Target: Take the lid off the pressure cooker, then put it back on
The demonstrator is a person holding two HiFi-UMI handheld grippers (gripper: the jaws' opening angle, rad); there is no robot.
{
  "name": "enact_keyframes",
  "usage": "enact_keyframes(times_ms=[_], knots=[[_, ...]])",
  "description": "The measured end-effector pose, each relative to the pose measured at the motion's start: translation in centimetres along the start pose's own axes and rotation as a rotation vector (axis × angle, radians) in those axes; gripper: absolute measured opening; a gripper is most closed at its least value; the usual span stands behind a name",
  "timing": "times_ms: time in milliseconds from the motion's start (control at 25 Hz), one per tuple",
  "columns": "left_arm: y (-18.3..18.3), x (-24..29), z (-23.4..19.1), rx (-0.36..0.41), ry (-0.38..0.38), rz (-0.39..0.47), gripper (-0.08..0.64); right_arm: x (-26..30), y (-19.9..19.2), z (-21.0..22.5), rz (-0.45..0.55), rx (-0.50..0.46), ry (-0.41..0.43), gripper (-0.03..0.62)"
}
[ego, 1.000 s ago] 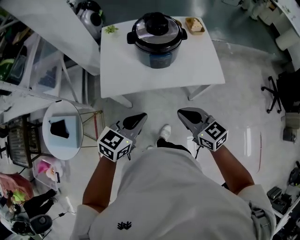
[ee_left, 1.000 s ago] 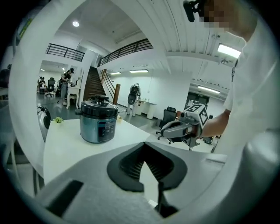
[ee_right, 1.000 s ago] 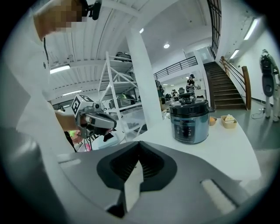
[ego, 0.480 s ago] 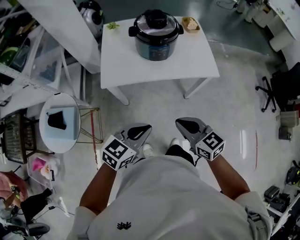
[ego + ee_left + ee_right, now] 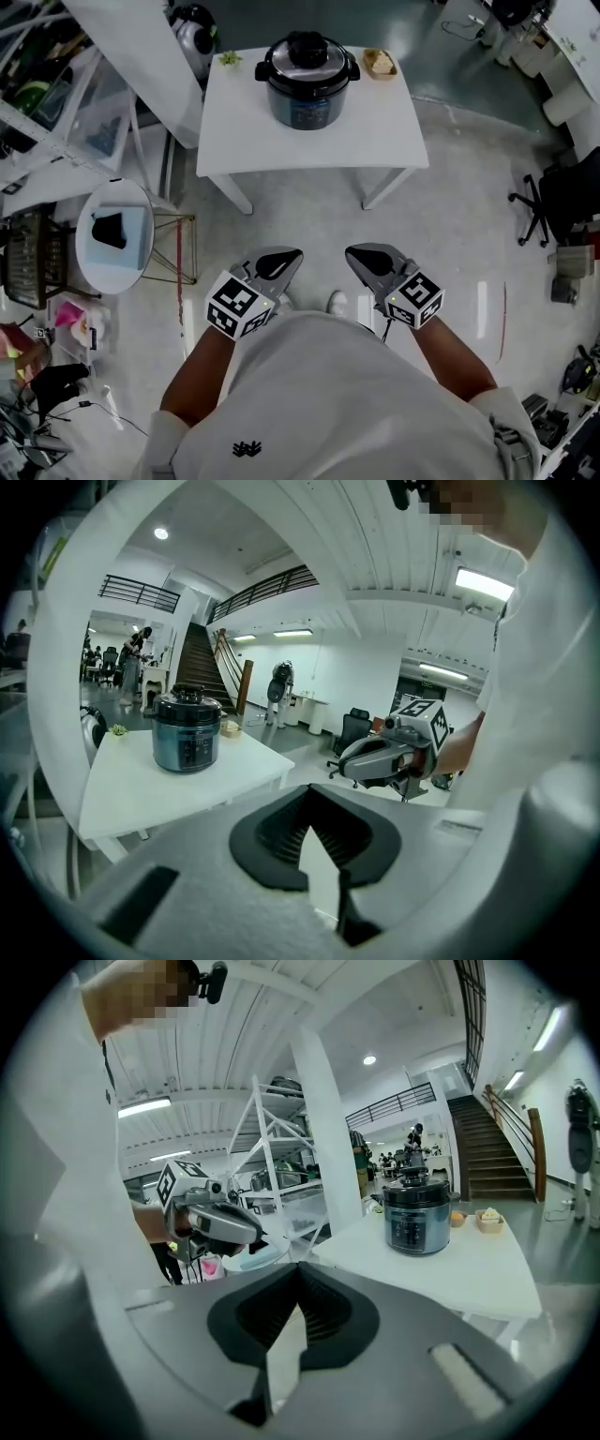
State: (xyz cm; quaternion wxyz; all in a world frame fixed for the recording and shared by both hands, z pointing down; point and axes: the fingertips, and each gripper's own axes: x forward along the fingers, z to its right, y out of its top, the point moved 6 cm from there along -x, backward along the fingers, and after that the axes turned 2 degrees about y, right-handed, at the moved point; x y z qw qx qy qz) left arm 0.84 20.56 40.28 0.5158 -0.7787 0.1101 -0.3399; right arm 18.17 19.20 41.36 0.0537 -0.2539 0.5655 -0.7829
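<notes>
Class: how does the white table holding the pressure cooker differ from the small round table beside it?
The white table is rectangular and larger; the round table is smaller. The white table bears a pressure cooker, a small plant and a tray; the round table bears one dark object. The white table has stout white legs, the round table a thin wire frame. Both tops are pale.

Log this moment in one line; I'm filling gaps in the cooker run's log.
phase: away from table | left gripper: shut, empty | right gripper: shut, empty | pressure cooker: on table | lid: on
</notes>
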Motion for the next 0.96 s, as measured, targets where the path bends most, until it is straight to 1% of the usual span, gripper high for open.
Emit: enact_keyframes(times_ms=[440, 960], knots=[[-0.3, 0.7, 1.8, -0.025, 0.052, -0.012, 0.008, -1.3, -0.2, 0.5, -0.001, -0.042, 0.062, 0.012], [-0.5, 2.6, 4.7, -0.020, 0.093, -0.039, 0.008, -4.5, -1.7, 1.3, -0.001, -0.041, 0.085, 0.012]])
